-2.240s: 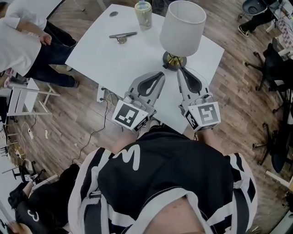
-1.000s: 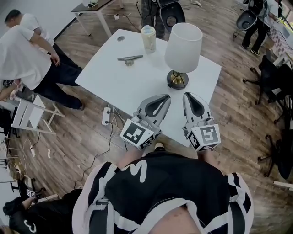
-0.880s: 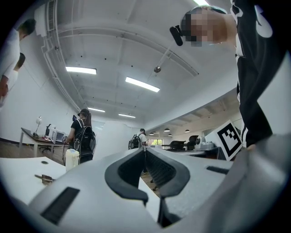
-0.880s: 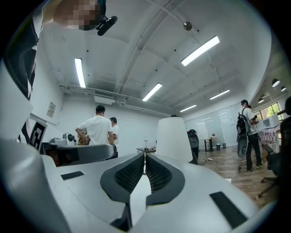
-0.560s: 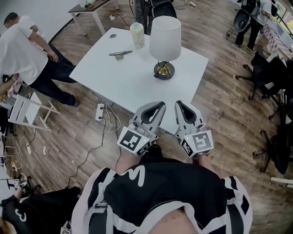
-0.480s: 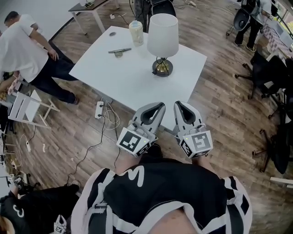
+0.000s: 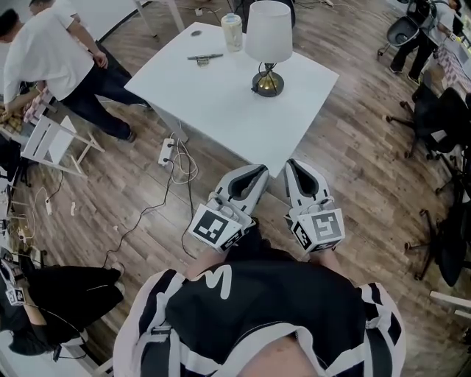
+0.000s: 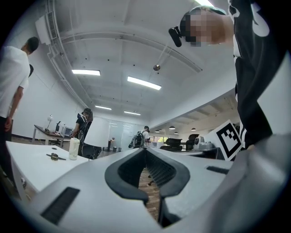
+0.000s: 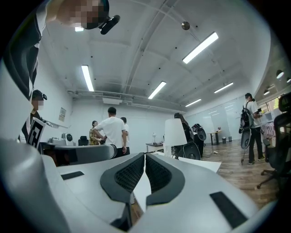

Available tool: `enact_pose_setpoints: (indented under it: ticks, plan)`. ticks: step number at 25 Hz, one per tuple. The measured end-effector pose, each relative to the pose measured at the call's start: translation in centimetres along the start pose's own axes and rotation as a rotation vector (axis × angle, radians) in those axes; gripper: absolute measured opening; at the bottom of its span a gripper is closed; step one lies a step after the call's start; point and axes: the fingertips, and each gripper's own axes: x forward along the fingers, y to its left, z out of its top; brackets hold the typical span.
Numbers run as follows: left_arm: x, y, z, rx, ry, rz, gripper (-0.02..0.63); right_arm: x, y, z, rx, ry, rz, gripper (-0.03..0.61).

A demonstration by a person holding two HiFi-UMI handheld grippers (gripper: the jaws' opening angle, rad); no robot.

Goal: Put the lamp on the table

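The lamp [image 7: 268, 43], with a white shade and a dark round base, stands upright on the white table [image 7: 221, 103], near its far side. Both grippers hang over the wooden floor, short of the table's near edge and well apart from the lamp. My left gripper [image 7: 257, 171] is shut with nothing in it, and so is my right gripper [image 7: 294, 164]. In the left gripper view the jaws [image 8: 145, 151] meet, with the lamp [image 8: 95, 132] far off. In the right gripper view the gripper [image 9: 144, 157] is shut, and the lamp [image 9: 175, 132] stands beyond it.
A lidded cup [image 7: 232, 22] and a small tool [image 7: 204, 57] lie at the table's far end. A power strip [image 7: 165, 151] with cables lies on the floor to the left. A person in a white shirt [image 7: 51, 51] stands by a white folding frame [image 7: 51, 143]. Office chairs [image 7: 441, 110] are at the right.
I have backed away from the table: the lamp and table sit farther off, and both grippers, earlier over the table's edge, are over the floor. Both stay shut.
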Motion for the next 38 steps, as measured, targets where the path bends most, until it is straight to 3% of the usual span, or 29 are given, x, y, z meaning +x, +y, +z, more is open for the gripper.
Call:
enact_pose_setpoints:
  ticks: [7, 19, 27, 32, 38]
  plan:
    - [-0.5, -0.9, 0.5, -0.029, -0.016, -0.013, 0.017, -1.1, 1.5, 1.5, -0.035, -0.019, 0.01, 0.024]
    - [-3.7, -2.3, 1.0, 0.0, -0.038, 0.055, 0.017, -3.1, 3.8, 0.9, -0.031, -0.024, 0.057, 0.023]
    - [-6.1, -4.7, 2.0, 0.02, -0.066, 0.018, 0.017, -5.4, 6.2, 1.7, -0.06, -0.043, 0.042, 0.024]
    - [-10.2, -6.6, 1.8, 0.007, -0.049, 0.009, 0.017, -7.8, 9.7, 0.6, 0.004, -0.028, 0.027, 0.023]
    - [-16.5, -8.6, 1.8, 0.007, -0.039, 0.008, 0.017, -11.1, 15.8, -0.6, 0.012, -0.016, 0.023, 0.023]
